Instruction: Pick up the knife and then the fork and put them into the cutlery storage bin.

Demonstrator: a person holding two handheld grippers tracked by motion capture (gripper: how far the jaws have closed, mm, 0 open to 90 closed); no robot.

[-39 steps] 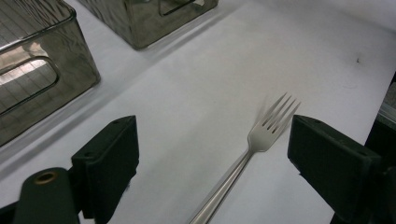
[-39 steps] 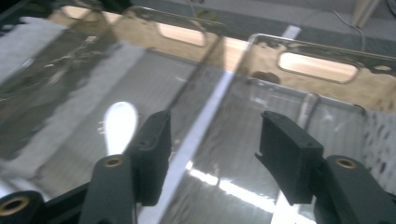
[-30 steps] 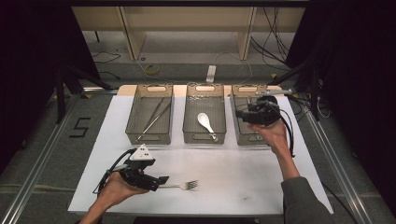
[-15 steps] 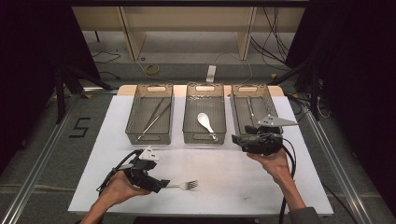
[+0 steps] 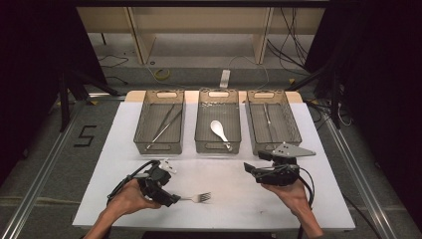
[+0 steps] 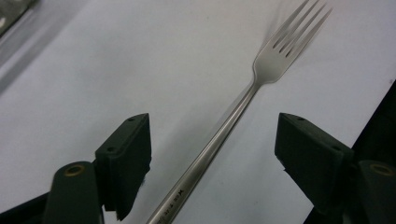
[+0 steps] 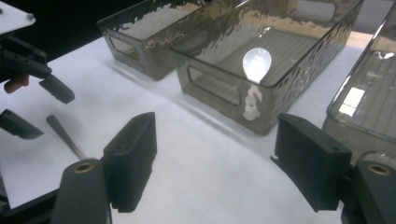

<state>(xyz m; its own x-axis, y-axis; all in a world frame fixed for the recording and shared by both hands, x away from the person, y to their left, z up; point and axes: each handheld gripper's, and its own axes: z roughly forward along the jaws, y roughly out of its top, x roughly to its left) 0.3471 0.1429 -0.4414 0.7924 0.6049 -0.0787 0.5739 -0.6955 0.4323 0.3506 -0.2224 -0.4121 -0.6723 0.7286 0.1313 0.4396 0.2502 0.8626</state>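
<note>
Left gripper sits at lower left of the high view, held low over the white table cover. Its jaws stand apart, one on each side of the handle of a metal fork; they have just been closing in, but the pads are not yet on the handle. In the left gripper view the fork runs from bottom centre up to the upper right, tines at the far end, handle lying on the cover in the gap between the jaws with clear space either side.

In the high view the fork lies flat at lower centre, tines pointing to the right of the frame, handle end reaching under the left gripper.

Right gripper is at centre right of the high view, just below the row of trays, pointing toward the left of the frame. Jaws apart, nothing between them. In the right gripper view the gap shows bare white cover.

Three smoked clear plastic trays stand side by side in the upper middle of the high view. Left tray holds a pair of long thin metal utensils, kind unclear. Middle tray holds a white spoon. Right tray holds a slim metal utensil, too small to tell which kind.

The right gripper view shows the middle tray and white spoon at upper centre, and the left gripper at the left edge with the fork handle below it.
</note>
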